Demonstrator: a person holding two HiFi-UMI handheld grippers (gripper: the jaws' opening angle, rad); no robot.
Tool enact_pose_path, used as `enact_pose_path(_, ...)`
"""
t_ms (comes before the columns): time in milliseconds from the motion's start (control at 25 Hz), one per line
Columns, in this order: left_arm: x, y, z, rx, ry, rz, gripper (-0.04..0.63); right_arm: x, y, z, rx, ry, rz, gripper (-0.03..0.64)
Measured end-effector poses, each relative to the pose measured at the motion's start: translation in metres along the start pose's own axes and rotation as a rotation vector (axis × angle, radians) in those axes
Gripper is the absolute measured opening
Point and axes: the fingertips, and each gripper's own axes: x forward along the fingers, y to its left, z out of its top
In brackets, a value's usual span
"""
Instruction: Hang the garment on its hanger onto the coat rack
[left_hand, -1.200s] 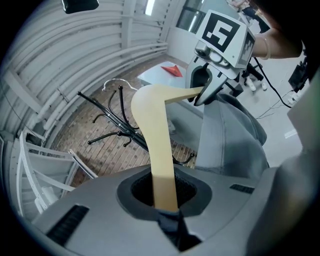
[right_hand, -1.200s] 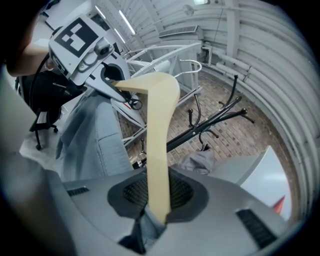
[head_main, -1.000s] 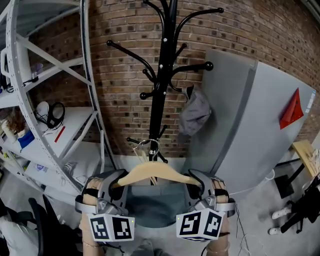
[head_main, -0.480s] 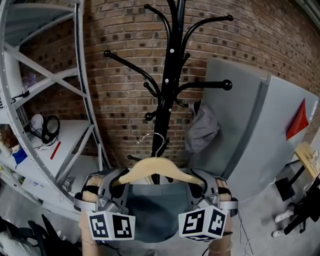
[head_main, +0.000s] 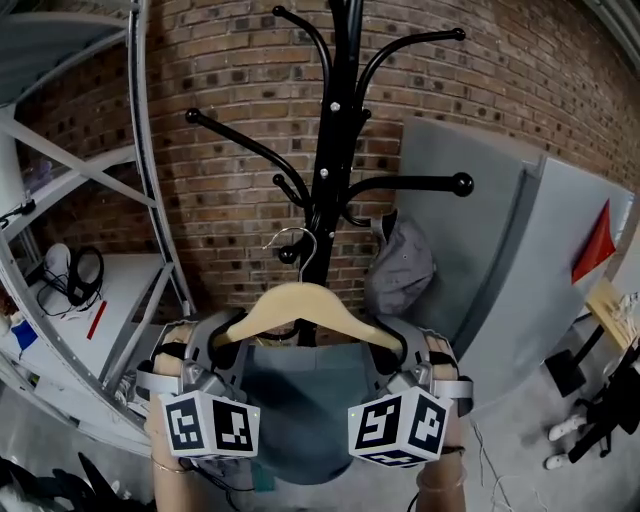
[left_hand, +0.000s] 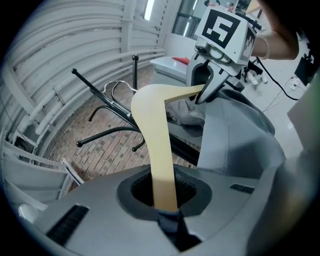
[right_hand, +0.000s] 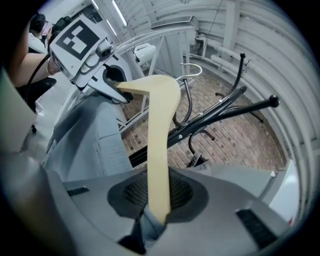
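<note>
A pale wooden hanger (head_main: 300, 303) with a metal hook (head_main: 296, 244) carries a grey-blue garment (head_main: 302, 395). My left gripper (head_main: 222, 347) is shut on the hanger's left end (left_hand: 162, 185) and my right gripper (head_main: 390, 350) is shut on its right end (right_hand: 157, 195). The hook sits just in front of the black coat rack (head_main: 335, 140), near a lower left arm (head_main: 240, 145), not touching any arm that I can see. In the left gripper view the rack (left_hand: 107, 107) lies behind the hanger; in the right gripper view the rack (right_hand: 225, 112) too.
A grey cap (head_main: 400, 262) hangs on a right rack arm (head_main: 415, 184). Brick wall (head_main: 230, 90) stands behind. White metal shelving (head_main: 90, 200) is at the left, a grey panel (head_main: 500, 260) at the right. Cables and stands lie on the floor at far right (head_main: 600, 400).
Both grippers have lifted the hanger and garment upward and closer to the rack; the hook now sits higher, level with the lower arms.
</note>
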Motion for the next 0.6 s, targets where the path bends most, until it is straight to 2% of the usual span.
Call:
enact_pose_path(200, 0.024, 0.002, -0.007, 0.006, 0.001, -0.007, 0.029, 0.018, -0.002, -0.004, -0.001, 0.013, 0.011, 0.075)
enact_pose_path(600, 0.062, -0.022, -0.028, -0.004, -0.013, -0.077, 0.029, 0.057, 0.015, -0.027, 0.007, 0.075, 0.050, 0.074)
